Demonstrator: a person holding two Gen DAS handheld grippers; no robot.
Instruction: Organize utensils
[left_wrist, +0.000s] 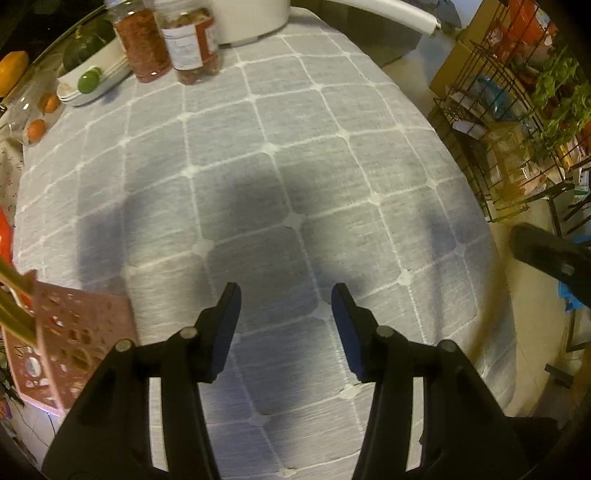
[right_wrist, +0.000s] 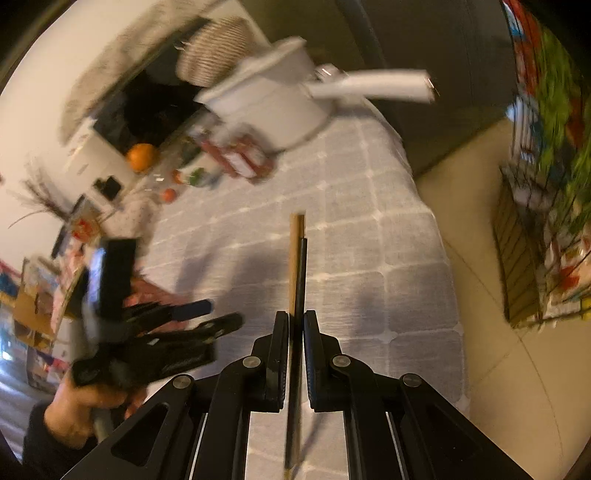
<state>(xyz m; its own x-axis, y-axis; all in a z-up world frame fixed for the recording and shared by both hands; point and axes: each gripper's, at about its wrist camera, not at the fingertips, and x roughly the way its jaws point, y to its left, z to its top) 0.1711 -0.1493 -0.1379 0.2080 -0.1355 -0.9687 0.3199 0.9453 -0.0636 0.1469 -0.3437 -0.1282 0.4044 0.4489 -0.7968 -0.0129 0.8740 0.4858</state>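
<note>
My right gripper (right_wrist: 295, 321) is shut on a pair of chopsticks (right_wrist: 298, 266), one tan and one black, which stick out forward above the grey checked tablecloth (right_wrist: 369, 258). My left gripper (left_wrist: 286, 299) is open and empty over the tablecloth (left_wrist: 295, 166). It also shows in the right wrist view (right_wrist: 218, 314), blurred, at the lower left with the hand that holds it. A pink perforated utensil basket (left_wrist: 74, 339) sits at the left edge of the left wrist view, with yellow sticks (left_wrist: 14, 299) in it. Part of my right gripper (left_wrist: 546, 254) shows at the right edge.
Two spice jars (left_wrist: 166, 37), a white dish with a green fruit (left_wrist: 88, 83), eggs (left_wrist: 37, 129) and a white pot (right_wrist: 273, 107) with a long handle stand at the table's far end. A wire rack (left_wrist: 517, 129) of goods stands on the floor right of the table.
</note>
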